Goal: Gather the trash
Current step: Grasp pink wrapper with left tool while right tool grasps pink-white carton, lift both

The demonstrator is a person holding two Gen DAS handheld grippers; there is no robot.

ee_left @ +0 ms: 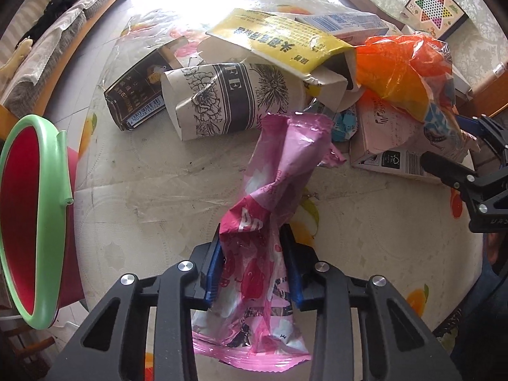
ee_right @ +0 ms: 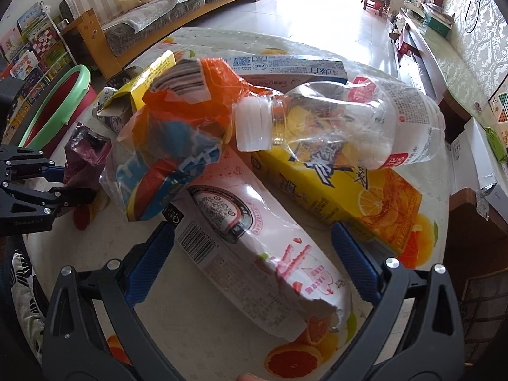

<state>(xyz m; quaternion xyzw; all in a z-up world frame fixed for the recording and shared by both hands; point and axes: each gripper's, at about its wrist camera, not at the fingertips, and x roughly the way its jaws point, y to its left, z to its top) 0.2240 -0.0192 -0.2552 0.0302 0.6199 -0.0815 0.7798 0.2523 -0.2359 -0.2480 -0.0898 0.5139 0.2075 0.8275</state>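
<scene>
Your left gripper (ee_left: 254, 266) has its blue pads pinched on the pink snack wrapper (ee_left: 273, 190), low centre of the left view, gripped at the middle so both ends hang free for carrying. The green-rimmed red bin (ee_left: 35, 216) waits at the left edge, its bottom cut off. Your right gripper (ee_right: 254, 263) stands wide apart, straddling the pink-and-white carton (ee_right: 250, 247) without squeezing it. The clear bottle (ee_right: 343, 127) and orange bag (ee_right: 190, 101) hide the cartons beneath.

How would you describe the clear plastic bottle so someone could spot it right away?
On the round table, look at the trash pile's right side. The bottle lies on its side atop the yellow lemon carton. It is the only see-through item with a white screw cap.
</scene>
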